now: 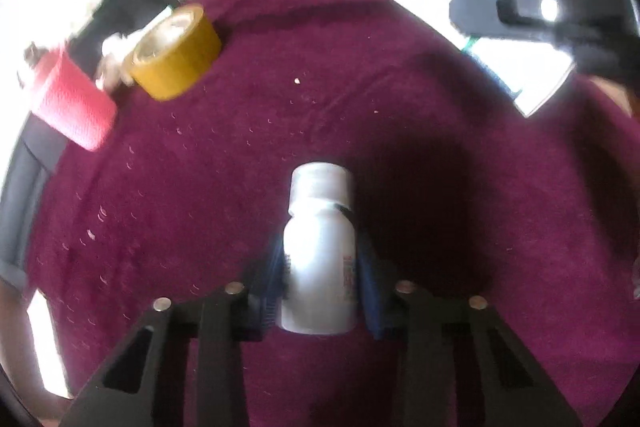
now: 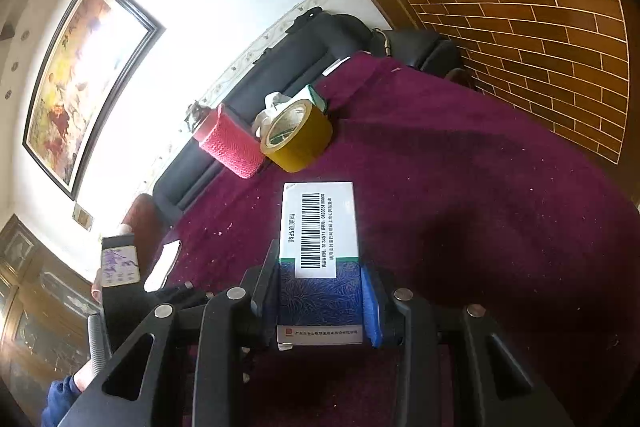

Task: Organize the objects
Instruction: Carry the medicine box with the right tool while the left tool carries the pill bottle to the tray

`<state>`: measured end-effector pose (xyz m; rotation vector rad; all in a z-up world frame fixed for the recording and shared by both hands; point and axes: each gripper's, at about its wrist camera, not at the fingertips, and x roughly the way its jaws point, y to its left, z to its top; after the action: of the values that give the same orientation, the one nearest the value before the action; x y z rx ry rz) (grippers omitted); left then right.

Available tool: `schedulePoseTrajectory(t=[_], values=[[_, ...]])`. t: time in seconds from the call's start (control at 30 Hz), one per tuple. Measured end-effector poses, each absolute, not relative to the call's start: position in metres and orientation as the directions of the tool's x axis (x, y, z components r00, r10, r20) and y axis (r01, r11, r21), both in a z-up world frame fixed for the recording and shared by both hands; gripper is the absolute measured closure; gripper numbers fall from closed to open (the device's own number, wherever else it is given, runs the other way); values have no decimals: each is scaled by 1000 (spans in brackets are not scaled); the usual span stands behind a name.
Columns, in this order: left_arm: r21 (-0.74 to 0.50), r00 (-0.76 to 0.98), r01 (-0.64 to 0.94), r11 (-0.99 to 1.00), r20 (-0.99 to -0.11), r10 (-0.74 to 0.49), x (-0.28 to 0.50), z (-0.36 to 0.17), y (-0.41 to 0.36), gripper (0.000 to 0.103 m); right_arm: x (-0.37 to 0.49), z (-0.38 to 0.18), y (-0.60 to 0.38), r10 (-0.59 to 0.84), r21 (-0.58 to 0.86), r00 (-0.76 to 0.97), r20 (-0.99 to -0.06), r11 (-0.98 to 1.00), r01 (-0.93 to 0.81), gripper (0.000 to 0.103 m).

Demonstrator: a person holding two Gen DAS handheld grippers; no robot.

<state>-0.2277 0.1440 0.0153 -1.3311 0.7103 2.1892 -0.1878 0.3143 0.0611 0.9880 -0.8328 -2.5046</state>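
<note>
My left gripper (image 1: 318, 267) is shut on a white pill bottle (image 1: 318, 255), held above the purple cloth (image 1: 400, 167). My right gripper (image 2: 320, 291) is shut on a white-and-blue medicine box (image 2: 318, 247) with a barcode, tilted above the cloth (image 2: 460, 187). That box and the right gripper also show at the upper right of the left wrist view (image 1: 480, 27). A yellow tape roll (image 1: 176, 53) and a red textured cylinder (image 1: 74, 103) stand at the cloth's far left edge; both show in the right wrist view, tape roll (image 2: 298, 135), cylinder (image 2: 232, 145).
A dark sofa (image 2: 260, 83) runs behind the table. A wooden counter with a brick pattern (image 2: 540, 67) stands beyond the cloth. A white-green carton (image 2: 316, 97) and white plastic (image 2: 272, 107) lie behind the tape. A framed picture (image 2: 84, 75) hangs on the wall.
</note>
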Motion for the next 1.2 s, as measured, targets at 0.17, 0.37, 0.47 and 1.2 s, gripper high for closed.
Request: schedulePoseTrajectory(t=[0.17,0.37,0.47,1.2], values=[[130,-430,-517,-846,-894,125,-212,10,132,70,-189,61,312,-486,617,-705,-516,-782,89,66],[27,-433,-361,-932,-890,142,-168,4,112,70,-189,61,307,-487,596,-702,-519,-795,111,66],[22,-445,-322,-946,-886,131,-131,3,104,70,-189,63,302,-493,579,-698,-519,-804,137,66],[110,-686,-147,-983,-727,22,23,46,22,70,-119,80,203,-570,450,-620,-540,-818,359,66]])
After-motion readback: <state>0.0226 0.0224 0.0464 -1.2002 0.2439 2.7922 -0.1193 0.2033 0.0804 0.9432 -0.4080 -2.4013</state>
